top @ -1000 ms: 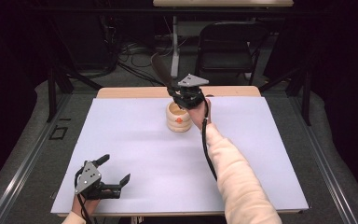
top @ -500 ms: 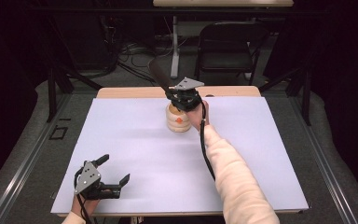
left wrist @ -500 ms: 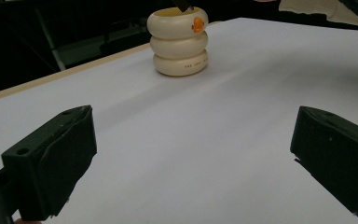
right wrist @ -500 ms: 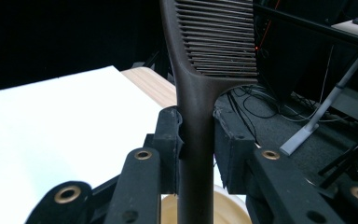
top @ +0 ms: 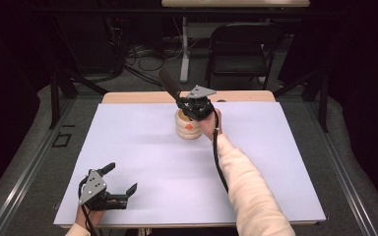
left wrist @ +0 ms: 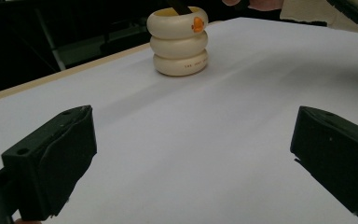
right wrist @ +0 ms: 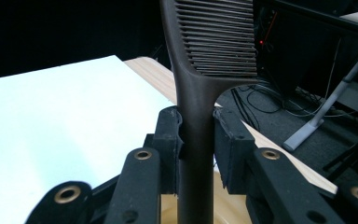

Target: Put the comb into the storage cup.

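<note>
**Comb held at the cup, left gripper resting apart**

Since one second ago we see almost no movement: the right gripper stays over the cup at the far side of the table, and the left gripper stays at the near left corner.

From the high view, we see the right gripper (top: 193, 105) just above a cream ribbed cup (top: 188, 125) that carries an orange mark. A dark comb (top: 168, 81) rises from the gripper, tilted up and to the left. The cup stands on the white table cover (top: 142, 162), near the far wooden edge. The left gripper (top: 120, 179) lies well apart from it, with its jaws spread.

From the left gripper view, we see both black jaws wide apart with nothing between them. The cup (left wrist: 179, 41) stands upright farther off, and a dark handle enters its mouth.

From the right gripper view, we see the jaws pressed on the narrow handle of the comb (right wrist: 196, 126), one pad on each side. The teeth are above the jaws. Below them the cup's cream rim (right wrist: 223, 205) is visible.
</note>
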`<state>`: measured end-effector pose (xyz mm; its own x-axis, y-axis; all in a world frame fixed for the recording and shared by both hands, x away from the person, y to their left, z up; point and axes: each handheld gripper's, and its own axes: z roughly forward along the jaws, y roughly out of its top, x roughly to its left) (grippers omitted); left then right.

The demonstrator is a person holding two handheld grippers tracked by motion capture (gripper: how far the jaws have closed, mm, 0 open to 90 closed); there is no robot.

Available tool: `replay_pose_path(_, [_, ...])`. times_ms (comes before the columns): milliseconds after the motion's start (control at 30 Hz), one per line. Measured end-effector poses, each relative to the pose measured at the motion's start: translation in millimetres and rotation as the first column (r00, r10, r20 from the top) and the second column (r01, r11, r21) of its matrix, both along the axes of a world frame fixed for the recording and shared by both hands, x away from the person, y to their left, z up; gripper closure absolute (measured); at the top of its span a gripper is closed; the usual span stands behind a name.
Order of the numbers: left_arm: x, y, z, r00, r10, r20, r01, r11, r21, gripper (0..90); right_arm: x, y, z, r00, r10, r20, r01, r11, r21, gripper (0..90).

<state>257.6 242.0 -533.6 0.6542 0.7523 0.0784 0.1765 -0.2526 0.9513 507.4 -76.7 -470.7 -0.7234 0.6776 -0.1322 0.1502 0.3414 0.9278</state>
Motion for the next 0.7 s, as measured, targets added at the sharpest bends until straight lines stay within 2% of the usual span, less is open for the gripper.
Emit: replay_pose_path(700, [-0.2,0.0,0.1,1.0000,0.004,0.001,-0.004,1.0000,-0.004,0.5,1.4,-3.7,-13.2,0.9993,0.001,-0.037,-0.001,0.9999,-0.017,72.0])
